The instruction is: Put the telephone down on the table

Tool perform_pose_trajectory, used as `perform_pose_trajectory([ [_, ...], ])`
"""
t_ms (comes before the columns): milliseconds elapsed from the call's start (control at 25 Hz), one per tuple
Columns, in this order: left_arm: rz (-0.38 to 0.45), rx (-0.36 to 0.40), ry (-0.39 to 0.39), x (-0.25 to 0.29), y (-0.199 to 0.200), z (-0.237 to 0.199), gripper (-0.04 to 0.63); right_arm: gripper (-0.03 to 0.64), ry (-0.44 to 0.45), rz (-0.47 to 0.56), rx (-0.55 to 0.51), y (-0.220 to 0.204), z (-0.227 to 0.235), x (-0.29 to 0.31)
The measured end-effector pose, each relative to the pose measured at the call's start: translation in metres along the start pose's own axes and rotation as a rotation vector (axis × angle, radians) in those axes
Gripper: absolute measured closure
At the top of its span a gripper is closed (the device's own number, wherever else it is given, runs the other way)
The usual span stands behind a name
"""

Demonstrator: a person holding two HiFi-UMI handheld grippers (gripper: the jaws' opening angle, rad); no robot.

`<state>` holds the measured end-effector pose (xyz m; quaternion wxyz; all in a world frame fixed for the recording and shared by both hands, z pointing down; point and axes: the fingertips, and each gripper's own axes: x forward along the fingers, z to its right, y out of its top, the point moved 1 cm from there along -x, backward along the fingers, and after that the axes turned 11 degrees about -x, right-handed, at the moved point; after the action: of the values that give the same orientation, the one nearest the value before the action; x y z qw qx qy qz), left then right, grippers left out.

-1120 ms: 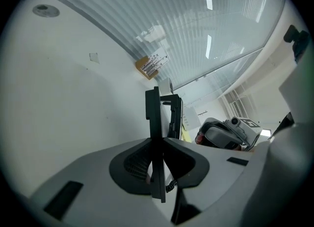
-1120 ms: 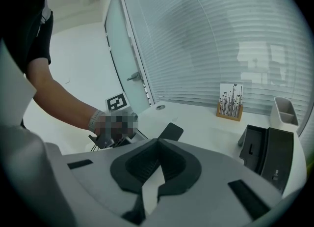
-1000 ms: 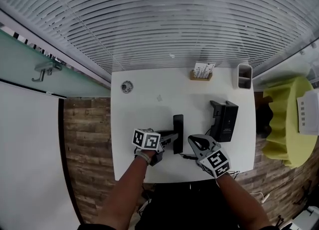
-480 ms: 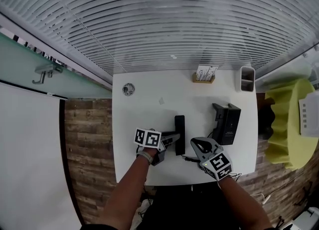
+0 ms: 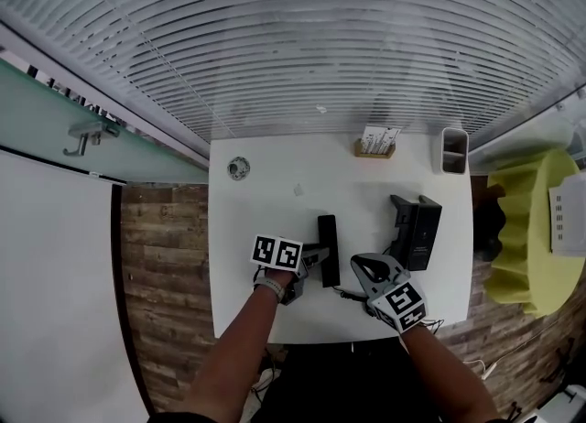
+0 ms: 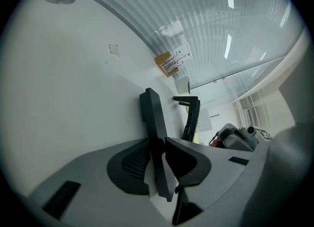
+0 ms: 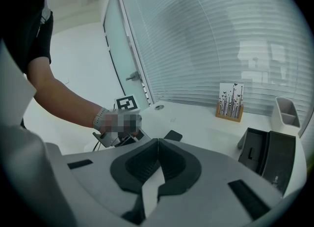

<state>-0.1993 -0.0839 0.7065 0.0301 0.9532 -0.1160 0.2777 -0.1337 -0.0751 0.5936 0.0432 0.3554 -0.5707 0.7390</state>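
The black telephone handset (image 5: 328, 249) lies lengthwise on the white table (image 5: 275, 192), near the front middle. My left gripper (image 5: 319, 256) reaches it from the left. In the left gripper view the handset (image 6: 152, 118) stands between the jaws of the left gripper (image 6: 158, 145). Those jaws are opening, and a sliver of table shows beside the handset. My right gripper (image 5: 357, 265) hovers just right of the handset. It is shut and empty in the right gripper view (image 7: 158, 142). The black phone base (image 5: 417, 229) sits to the right.
A card holder (image 5: 375, 144) and a white cup (image 5: 452, 151) stand at the table's far edge. A round disc (image 5: 238, 168) sits far left. A cord (image 5: 346, 293) runs off the front edge. A yellow-green chair (image 5: 531, 229) stands right of the table. Window blinds lie beyond.
The handset stays in the same place on the table. My left gripper has crept slightly to the right along it. The right gripper has barely moved.
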Motion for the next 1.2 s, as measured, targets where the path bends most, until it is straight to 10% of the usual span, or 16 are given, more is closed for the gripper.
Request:
perform_pose_trajectory([
  [1200, 0.038, 0.141, 0.282, -0.01, -0.001, 0.005, 0.376, 0.595, -0.026, 0.036, -0.003, 0.001, 0.001, -0.027],
])
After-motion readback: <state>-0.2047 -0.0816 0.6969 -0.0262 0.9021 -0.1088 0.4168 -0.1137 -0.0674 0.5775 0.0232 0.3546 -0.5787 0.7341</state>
